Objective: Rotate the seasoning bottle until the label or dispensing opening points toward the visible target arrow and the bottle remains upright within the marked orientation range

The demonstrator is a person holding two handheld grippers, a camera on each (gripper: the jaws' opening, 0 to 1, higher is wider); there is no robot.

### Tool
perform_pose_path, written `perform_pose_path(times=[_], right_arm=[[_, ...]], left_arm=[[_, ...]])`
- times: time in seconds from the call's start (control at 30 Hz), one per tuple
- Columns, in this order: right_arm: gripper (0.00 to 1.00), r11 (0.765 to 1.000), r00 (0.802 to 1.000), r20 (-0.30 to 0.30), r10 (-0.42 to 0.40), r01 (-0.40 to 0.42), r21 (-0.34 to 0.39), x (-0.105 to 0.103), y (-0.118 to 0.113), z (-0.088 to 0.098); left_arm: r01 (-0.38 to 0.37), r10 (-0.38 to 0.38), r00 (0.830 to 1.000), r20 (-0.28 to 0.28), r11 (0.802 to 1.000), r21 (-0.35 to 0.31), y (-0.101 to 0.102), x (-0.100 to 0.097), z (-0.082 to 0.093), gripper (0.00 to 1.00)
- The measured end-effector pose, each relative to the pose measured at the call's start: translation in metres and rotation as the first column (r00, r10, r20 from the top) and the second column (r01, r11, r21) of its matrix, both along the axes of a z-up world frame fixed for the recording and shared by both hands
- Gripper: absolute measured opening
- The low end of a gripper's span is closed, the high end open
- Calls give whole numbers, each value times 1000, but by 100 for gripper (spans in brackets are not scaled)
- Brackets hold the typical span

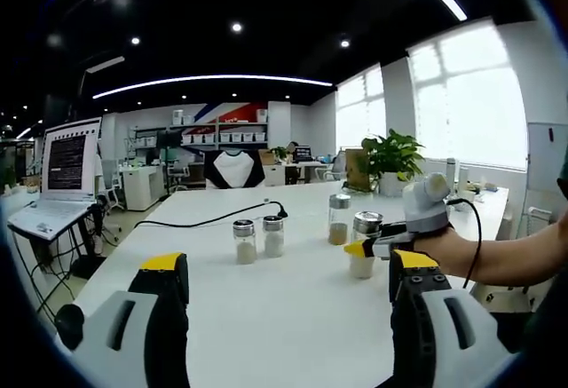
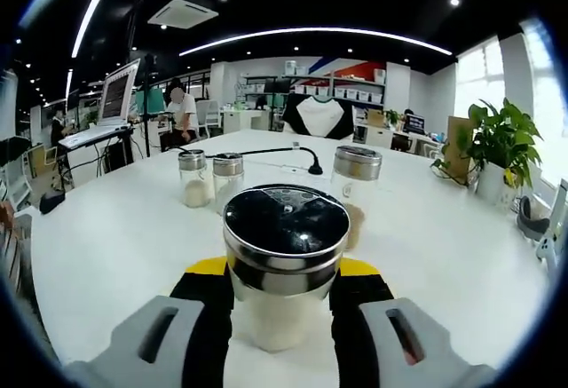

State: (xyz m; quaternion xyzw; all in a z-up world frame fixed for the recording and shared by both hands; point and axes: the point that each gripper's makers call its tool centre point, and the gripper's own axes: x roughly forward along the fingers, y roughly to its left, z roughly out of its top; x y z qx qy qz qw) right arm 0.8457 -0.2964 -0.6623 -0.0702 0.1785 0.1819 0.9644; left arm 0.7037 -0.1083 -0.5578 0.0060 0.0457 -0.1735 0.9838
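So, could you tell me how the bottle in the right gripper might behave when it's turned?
The bottle looks like clear glass, so probably stiff, smooth and slippery between the right gripper jaws. It is partly filled and wears a wide metal cap, so it may tip if tilted.

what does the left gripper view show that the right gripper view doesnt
Left gripper view alone: the right claw seen from the side, closed around a seasoning bottle, with the person's hand behind it; also the left claw, open with only bare table between its jaws.

Right gripper view alone: the held bottle's dark shaker lid from close above, and a person standing in the background.

Both: the white table, the pair of small shakers, the taller jar, the black cable, the potted plant and the laptop.
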Motion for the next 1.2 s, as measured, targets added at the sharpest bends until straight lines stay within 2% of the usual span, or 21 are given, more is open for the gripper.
perform_pose_path(times=[0.23, 0.47, 0.6, 0.7, 0.83, 0.87, 0.9, 0.93, 0.97, 1.2], right_arm=[[41, 1000, 1000, -5, -6, 6, -2, -10, 0, 0], [41, 1000, 1000, -6, -12, 12, -2, -10, -1, 0], [41, 1000, 1000, -3, -11, 11, -2, -10, -1, 0], [41, 1000, 1000, 1, -10, 10, -5, -10, -1, 0], [43, 1000, 1000, 11, 6, -6, -17, -10, -1, 1], [46, 1000, 999, 21, 28, -28, 9, -11, 3, 2], [53, 998, 997, 57, 57, -59, 34, -10, 8, 7], [61, 998, 996, 69, 60, -62, 26, -11, 6, 8], [64, 999, 998, 48, 43, -43, -1, -14, 0, 4], [68, 998, 998, 36, 53, -53, 23, -20, -9, 0]], left_arm=[[-1, 1, 1000, -1, 1000, -2, 1, 0, 0, 99], [-5, 5, 1000, -1, 1000, -1, 2, 0, 0, 99], [-9, 9, 1000, 6, 999, 31, 3, 0, 1, 99], [-6, 5, 1000, 7, 1000, 9, 4, 0, 2, 98], [-10, 10, 1000, 6, 1000, 22, 6, 0, 1, 98], [-10, 10, 1000, 5, 1000, 17, 6, 0, 1, 98], [-10, 10, 1000, 4, 1000, 13, 6, 0, 1, 98], [-10, 10, 1000, 4, 1000, 11, 6, 0, 1, 98], [-6, 6, 1000, 1, 1000, 11, 5, 0, 1, 98], [1, -1, 1000, 4, 1000, 16, 2, 0, 1, 98]])
